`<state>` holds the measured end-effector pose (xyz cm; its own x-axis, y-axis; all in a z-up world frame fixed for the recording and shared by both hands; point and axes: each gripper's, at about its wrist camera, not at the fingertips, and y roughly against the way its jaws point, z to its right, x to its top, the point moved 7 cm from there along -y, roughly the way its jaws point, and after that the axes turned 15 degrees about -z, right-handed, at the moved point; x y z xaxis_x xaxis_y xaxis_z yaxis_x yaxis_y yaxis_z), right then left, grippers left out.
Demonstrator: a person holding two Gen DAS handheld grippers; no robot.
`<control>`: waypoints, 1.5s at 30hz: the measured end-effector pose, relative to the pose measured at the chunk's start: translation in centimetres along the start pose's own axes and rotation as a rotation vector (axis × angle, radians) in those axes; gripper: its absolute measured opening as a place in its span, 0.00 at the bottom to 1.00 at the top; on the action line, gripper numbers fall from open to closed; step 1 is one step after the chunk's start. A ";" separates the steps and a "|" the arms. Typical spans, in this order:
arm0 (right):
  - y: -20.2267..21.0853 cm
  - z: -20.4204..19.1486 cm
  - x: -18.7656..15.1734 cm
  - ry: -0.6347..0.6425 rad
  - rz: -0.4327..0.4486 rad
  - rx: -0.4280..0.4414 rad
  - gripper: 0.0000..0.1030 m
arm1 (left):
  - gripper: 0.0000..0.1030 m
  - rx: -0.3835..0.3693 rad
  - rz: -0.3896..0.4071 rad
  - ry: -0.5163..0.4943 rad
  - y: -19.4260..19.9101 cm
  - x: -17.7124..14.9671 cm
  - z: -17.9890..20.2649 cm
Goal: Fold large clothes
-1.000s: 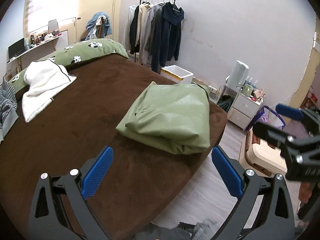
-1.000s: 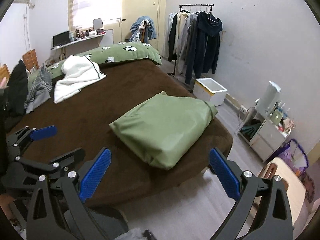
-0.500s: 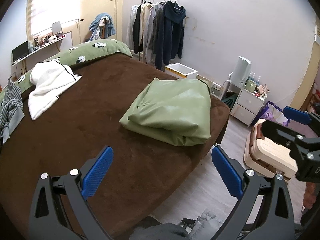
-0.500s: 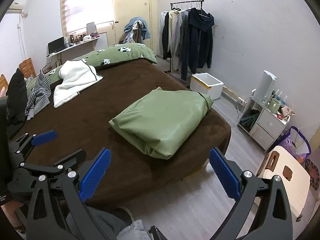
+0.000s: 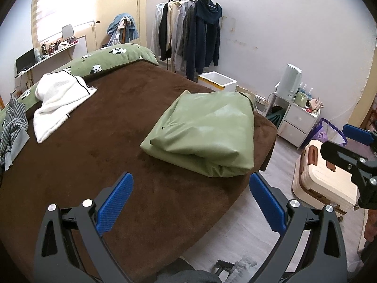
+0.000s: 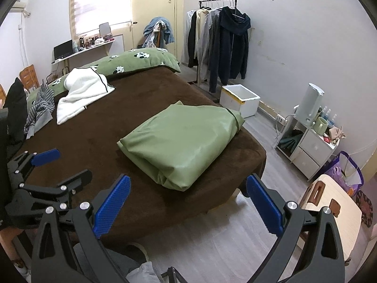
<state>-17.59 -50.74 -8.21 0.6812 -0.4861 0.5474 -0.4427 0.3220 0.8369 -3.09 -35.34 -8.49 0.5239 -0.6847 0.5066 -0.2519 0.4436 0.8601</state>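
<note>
Folded olive-green shiny garment [image 5: 207, 132] on brown bed [image 5: 94, 155], ahead of both grippers, left gripper [image 5: 190, 202] and right gripper [image 6: 188, 202], both released, empty; right nearer.

We look from both wrist cameras, raised beyond the bed's [image 5: 70, 165] near corner, facing across it; both share the folded green garment [image 6: 179, 141] mid-frame.

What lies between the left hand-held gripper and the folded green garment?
Only bare brown bed cover lies between the left hand-held gripper and the folded green garment; the left wrist view shows it.
</note>
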 end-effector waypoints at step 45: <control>-1.8 1.4 -1.8 0.036 -0.039 0.007 0.94 | 0.94 0.021 -0.001 -0.069 0.0 0.3 1.5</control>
<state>-18.78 -51.59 -10.72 0.7184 -0.4685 0.5142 -0.4196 0.2978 0.8575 -4.19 -36.43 -8.21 0.4671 -0.7235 0.5083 -0.2685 0.4316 0.8612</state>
